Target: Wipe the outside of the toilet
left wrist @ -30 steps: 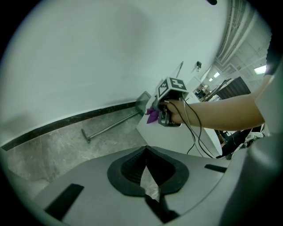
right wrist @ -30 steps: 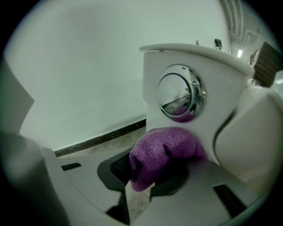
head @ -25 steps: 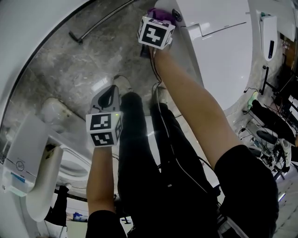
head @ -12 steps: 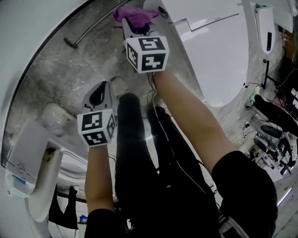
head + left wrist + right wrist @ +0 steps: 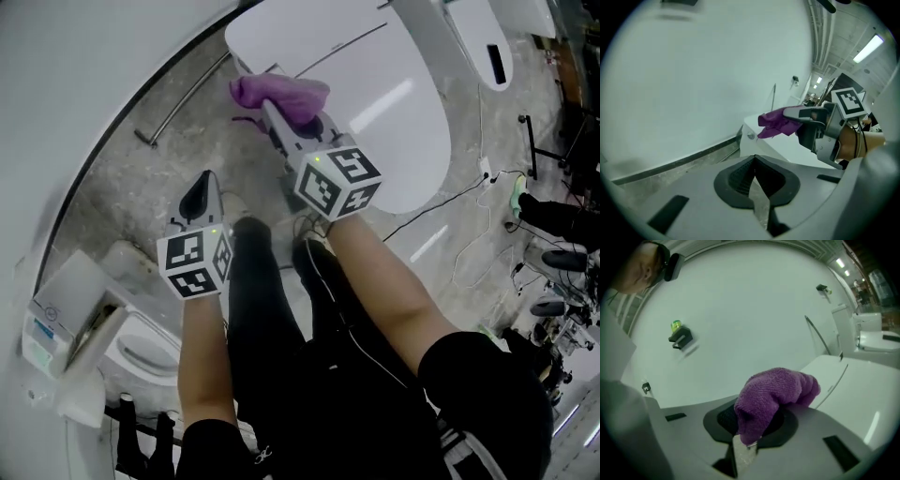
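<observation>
**Purple cloth clamped at the toilet's corner**

Gripped a purple cloth in the right tongs, clenched hard on it. Bunched, nubbly, folded over the tips and hiding them. Held over one corner of the white toilet, which was glossy with its lid down, close to the curved wall. Could not tell whether the cloth touched the porcelain. Carried the left tongs pressed together on nothing, well short of the toilet, above the grey marbled floor.

Only in the head view: both bare forearms, black trousers, a rail low by the wall, a cable trailing on the floor beside the toilet, and another white fixture at lower left.

Only in the left tongs' view: the cloth seen side-on, jutting from the other tongs toward the toilet's corner, with a small round fitting on that corner.

Only in the right tongs' view: the cloth's knitted weave up close, drooping down over the dark pads, the seam of the toilet lid beyond it, and a small black fitting with a green light on the wall.
</observation>
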`<state>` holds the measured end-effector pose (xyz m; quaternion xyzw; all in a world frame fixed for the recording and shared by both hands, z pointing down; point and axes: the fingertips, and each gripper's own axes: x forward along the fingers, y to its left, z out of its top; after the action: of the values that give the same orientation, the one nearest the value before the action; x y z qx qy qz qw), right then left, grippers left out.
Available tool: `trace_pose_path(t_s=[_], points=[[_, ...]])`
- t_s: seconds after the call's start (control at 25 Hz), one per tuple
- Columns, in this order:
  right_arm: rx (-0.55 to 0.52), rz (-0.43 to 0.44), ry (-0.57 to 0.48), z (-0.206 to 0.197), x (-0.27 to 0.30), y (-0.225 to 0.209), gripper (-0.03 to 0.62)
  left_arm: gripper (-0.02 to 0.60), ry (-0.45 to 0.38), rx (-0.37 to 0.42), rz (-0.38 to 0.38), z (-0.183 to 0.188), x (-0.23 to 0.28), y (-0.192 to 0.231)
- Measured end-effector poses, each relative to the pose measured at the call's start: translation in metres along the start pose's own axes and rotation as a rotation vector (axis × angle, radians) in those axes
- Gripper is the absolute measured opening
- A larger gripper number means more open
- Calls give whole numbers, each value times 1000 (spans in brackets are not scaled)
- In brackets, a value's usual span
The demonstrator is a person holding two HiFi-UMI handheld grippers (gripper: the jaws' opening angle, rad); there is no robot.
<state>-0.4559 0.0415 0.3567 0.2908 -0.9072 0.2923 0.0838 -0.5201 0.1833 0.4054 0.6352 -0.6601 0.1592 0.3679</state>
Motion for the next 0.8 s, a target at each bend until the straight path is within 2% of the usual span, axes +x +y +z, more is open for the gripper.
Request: trace_pose_path(t_s=[0.2, 0.48, 0.68, 0.8], points=[[-117, -18, -38, 78, -118, 1, 66, -3, -100, 34, 12, 63, -54, -94], [-158, -183, -181, 174, -294, -12, 66, -3, -145, 107, -40, 122, -126, -244], [-254, -227, -239, 247, -385, 2, 66, -3, -205, 148, -92, 173, -194, -335], [-258, -235, -295, 300, -420, 9, 66, -3, -231, 183, -135, 208, -228, -378]])
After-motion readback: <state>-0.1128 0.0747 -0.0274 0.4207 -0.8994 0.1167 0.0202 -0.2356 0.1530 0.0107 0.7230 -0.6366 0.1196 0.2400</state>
